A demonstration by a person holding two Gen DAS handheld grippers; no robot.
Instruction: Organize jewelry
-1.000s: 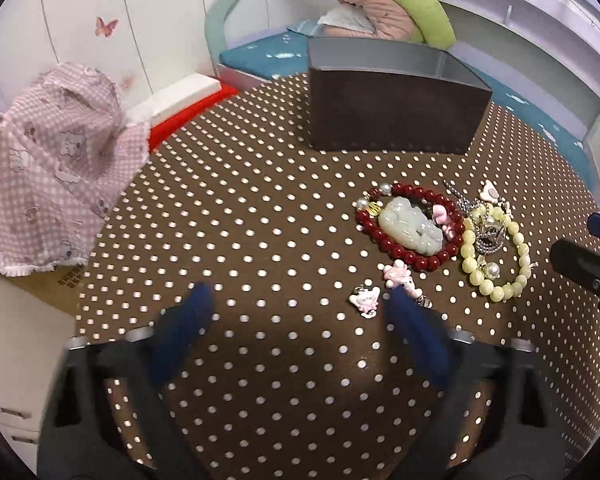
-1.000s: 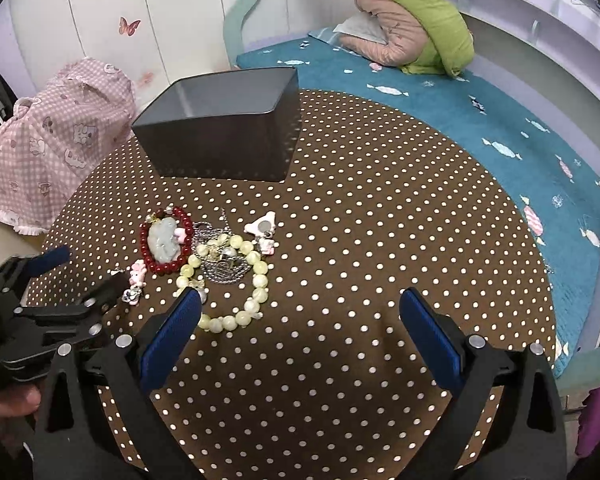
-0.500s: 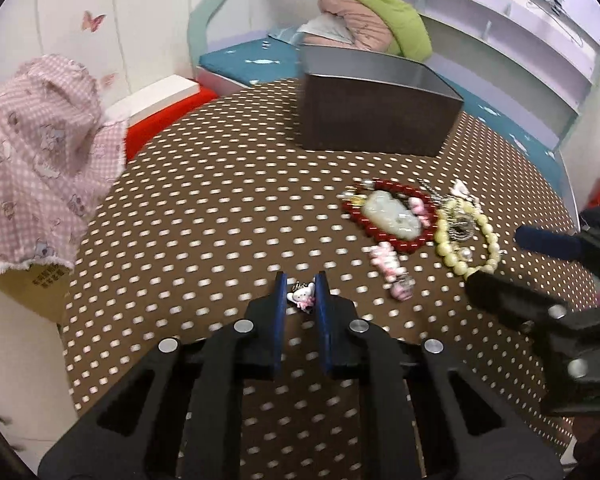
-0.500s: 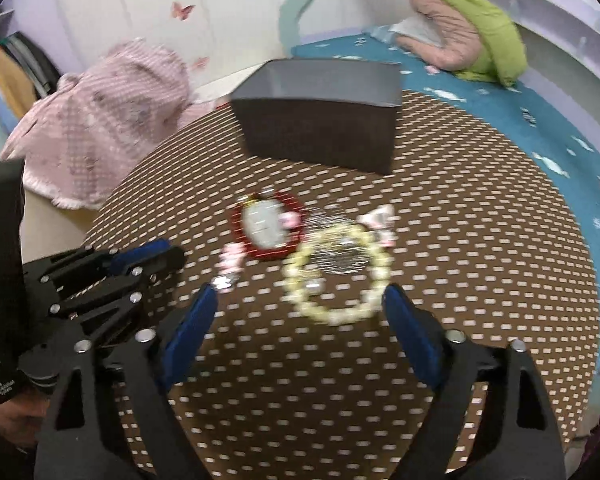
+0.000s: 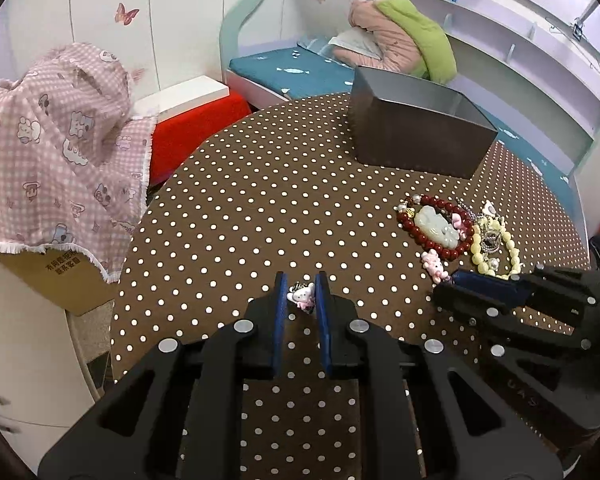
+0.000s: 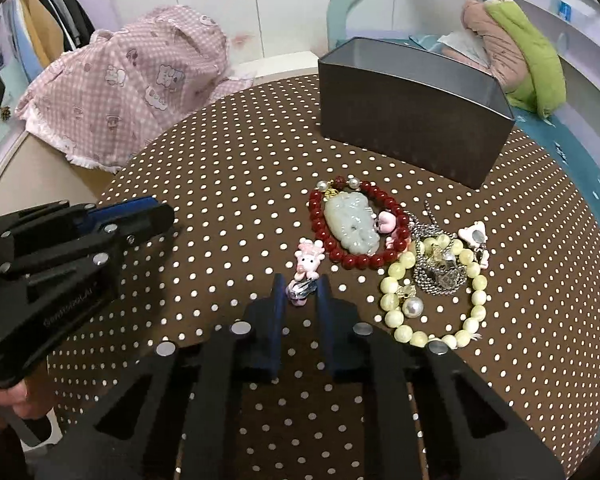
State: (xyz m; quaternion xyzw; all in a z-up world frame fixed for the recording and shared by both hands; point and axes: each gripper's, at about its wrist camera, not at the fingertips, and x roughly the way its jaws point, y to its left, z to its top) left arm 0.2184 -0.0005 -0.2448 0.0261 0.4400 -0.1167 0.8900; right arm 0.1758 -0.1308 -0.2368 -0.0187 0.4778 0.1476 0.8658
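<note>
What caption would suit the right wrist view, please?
Right gripper closed on a pink charm beside the red bead bracelet.

**Both tools now clamped on small charms**

Left tool (image 5: 301,295), wide open a second ago over the dotted counter (image 5: 260,208), now closed on the white kitty charm (image 5: 302,295), lifted away from its old spot beside the pink charm (image 5: 433,263). Gripped half a second back already, carried further left since, well apart from the red bead bracelet (image 5: 432,236).

Right tool (image 6: 299,289), gaping a second ago and half a second ago near the yellow bead bracelet (image 6: 440,300), now swung left and narrowed onto the lower end of the pink pig clip (image 6: 306,270). Seen from the left wrist, now reaching in low beside the jewelry pile.
</note>
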